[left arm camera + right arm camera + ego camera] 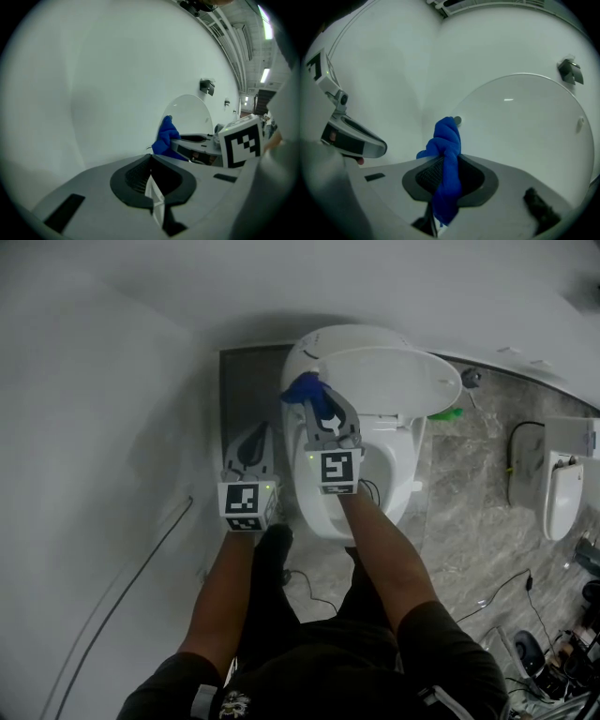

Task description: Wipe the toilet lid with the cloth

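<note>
Right now my right gripper [319, 413] has its fingers clenched on the blue cloth [446, 140], which bunches up at 12 o'clock of them, near the raised toilet lid [394, 381]. My left gripper [251, 454] hangs at 8 o'clock of the right one, fingers pressed together on nothing.

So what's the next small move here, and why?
Probably ease the right gripper forward until the blue cloth presses on the raised toilet lid: its fingers are shut on the cloth, which seems just short of the lid's left edge.
</note>
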`<state>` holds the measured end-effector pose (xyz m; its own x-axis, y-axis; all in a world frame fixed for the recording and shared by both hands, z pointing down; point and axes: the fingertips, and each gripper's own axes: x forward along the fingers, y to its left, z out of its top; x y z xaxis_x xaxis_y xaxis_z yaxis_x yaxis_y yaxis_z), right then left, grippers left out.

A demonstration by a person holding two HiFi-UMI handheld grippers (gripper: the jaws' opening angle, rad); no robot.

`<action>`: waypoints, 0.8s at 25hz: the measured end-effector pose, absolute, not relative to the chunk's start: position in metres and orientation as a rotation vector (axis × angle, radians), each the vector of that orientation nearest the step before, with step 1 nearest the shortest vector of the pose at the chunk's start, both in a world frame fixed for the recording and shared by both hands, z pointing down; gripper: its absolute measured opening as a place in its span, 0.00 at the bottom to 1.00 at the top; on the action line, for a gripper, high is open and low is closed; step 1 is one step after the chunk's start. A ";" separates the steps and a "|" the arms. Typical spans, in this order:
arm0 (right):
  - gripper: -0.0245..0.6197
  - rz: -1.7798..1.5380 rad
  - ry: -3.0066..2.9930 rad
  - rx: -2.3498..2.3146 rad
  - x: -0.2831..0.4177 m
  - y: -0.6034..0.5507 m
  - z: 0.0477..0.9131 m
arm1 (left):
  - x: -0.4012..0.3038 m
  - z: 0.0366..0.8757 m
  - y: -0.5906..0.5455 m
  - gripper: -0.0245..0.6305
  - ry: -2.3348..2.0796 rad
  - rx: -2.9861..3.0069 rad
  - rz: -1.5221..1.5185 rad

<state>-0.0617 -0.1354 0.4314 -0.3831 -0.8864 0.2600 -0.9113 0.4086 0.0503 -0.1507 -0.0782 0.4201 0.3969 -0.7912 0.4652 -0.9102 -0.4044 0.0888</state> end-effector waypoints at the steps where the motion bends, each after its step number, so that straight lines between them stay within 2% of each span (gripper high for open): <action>1: 0.16 0.147 -2.406 1.595 -0.055 -0.138 0.434 | -0.149 0.421 -0.078 0.05 -1.481 2.318 0.496; 20: 0.16 0.160 -2.093 1.987 0.159 -0.135 0.441 | -0.038 0.430 -0.088 0.05 -1.351 2.367 0.509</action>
<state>0.1587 -0.1348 0.4410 -0.0380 -0.9662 0.2549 -0.9937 0.0634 0.0920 -0.0384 -0.0882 0.4299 0.4761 -0.7377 0.4787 -0.8702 -0.4738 0.1354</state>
